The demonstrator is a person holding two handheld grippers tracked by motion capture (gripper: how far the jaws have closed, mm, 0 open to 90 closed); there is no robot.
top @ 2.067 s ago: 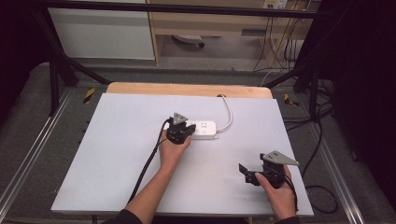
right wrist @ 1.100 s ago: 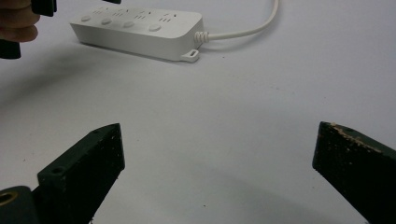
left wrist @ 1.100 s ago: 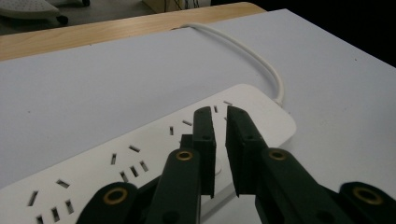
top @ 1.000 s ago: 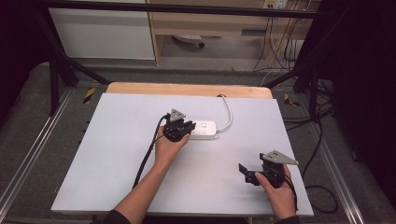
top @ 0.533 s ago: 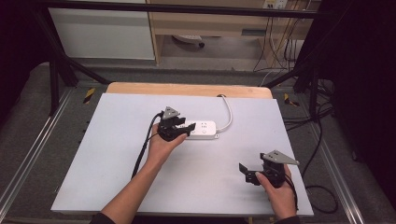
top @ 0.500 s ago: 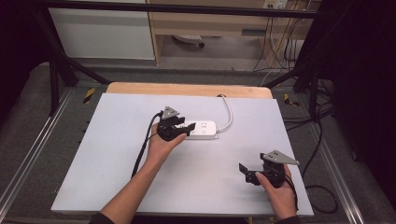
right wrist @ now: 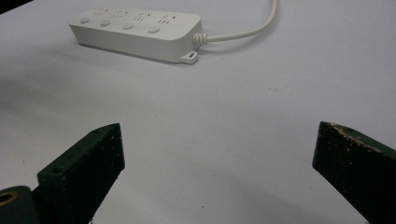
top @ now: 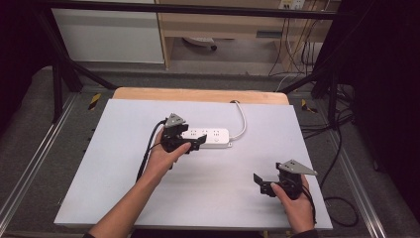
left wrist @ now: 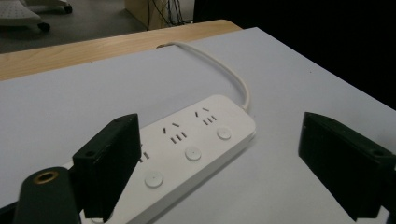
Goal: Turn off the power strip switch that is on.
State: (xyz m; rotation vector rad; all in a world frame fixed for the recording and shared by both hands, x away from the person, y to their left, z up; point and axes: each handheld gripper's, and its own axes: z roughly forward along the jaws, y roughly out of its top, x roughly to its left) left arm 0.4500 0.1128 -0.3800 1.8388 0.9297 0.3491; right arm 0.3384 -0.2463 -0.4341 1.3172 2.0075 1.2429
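Note:
A white power strip (top: 213, 138) lies flat on the white table (top: 124, 188), its cord (top: 242, 121) curving off toward the back edge. My left gripper (top: 194, 142) hovers at the strip's left end. Its jaws have just been opening and now stand wide apart. In the left gripper view the strip (left wrist: 196, 144) runs between and below the jaws of the left gripper (left wrist: 229, 163), and neither pad presses on it. My right gripper (top: 261, 182) is held near the front right of the table, open and with nothing in it. The right gripper view shows that gripper (right wrist: 219, 172) over bare table, with the strip (right wrist: 135, 28) farther off.
A wooden strip (top: 198, 94) edges the table's far side. Metal frame rails (top: 29, 163) run along both sides, and cables (top: 341, 148) hang off to the right. A black cable (top: 148, 153) trails from the left gripper across the table.
The left gripper has drawn a little to the left and lifted from the power strip, and its jaws have opened wide. The right gripper has stayed put.

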